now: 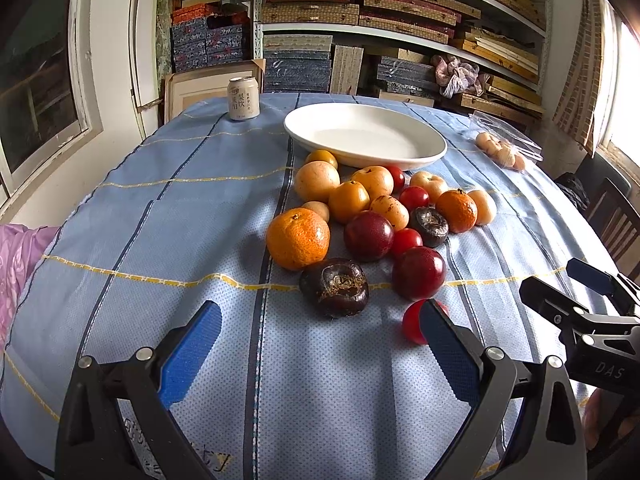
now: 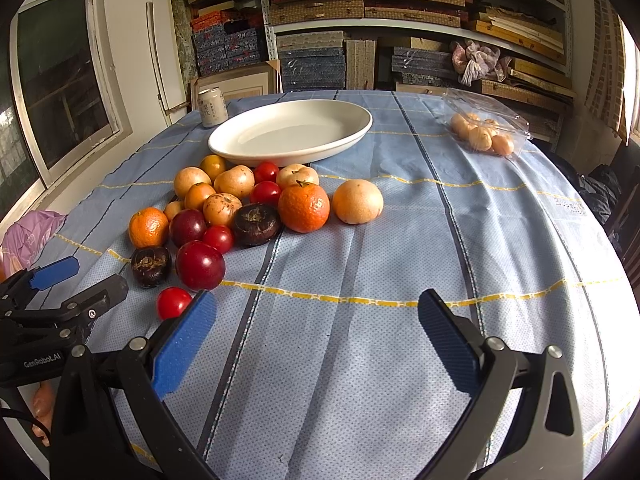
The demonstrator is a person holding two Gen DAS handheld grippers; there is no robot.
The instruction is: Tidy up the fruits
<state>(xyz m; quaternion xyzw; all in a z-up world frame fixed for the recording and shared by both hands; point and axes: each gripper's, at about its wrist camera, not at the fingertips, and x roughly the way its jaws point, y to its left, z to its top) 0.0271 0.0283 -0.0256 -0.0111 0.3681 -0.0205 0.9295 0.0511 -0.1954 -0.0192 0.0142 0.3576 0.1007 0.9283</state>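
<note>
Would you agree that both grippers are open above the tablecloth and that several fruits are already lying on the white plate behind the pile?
Not quite: the white plate holds nothing yet, as the right wrist view shows. All the fruits lie on the tablecloth in front of it. The left gripper and right gripper are indeed both open.

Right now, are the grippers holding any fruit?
Left gripper: open, holding nothing.
Right gripper: open, holding nothing.
</note>
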